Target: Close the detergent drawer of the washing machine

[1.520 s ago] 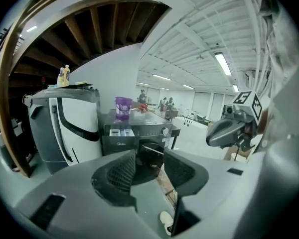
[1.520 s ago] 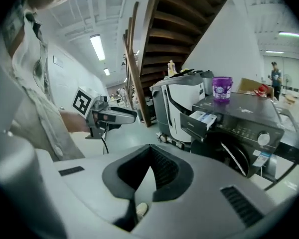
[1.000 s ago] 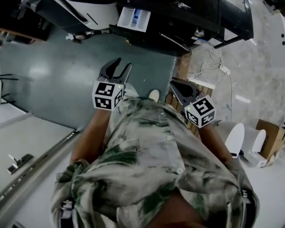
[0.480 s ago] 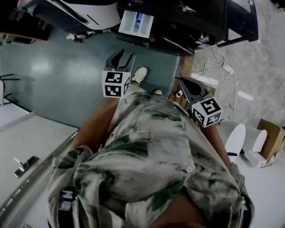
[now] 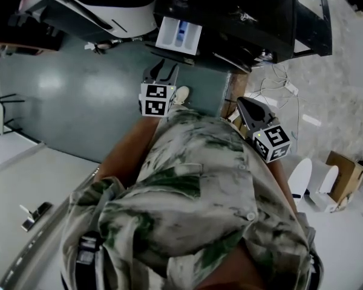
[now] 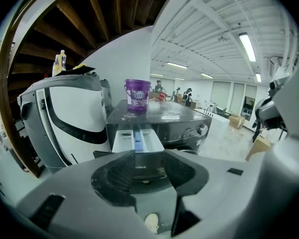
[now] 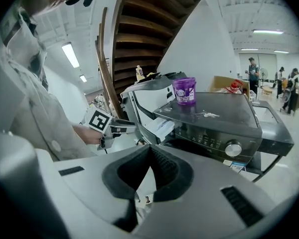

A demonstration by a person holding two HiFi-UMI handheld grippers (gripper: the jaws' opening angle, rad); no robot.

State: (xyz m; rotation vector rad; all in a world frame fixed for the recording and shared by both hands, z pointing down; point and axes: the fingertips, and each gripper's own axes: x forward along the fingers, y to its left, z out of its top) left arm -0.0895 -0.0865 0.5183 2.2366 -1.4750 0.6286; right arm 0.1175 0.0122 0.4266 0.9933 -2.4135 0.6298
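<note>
The left gripper (image 5: 161,70) has advanced close to the detergent drawer (image 5: 177,35), which still juts open at the upper left corner of the washing machine (image 5: 242,17) front. Its jaws stand apart and empty, so the push seems imminent. The right gripper (image 5: 247,106) hangs back, pinched together on nothing.

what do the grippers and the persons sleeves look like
Both the left gripper and right gripper have grey plastic bodies with black ribbed pads on the jaws. Each carries a white cube printed with black square markers. The person wears a pale short-sleeved shirt with dark leafy blotches.
</note>
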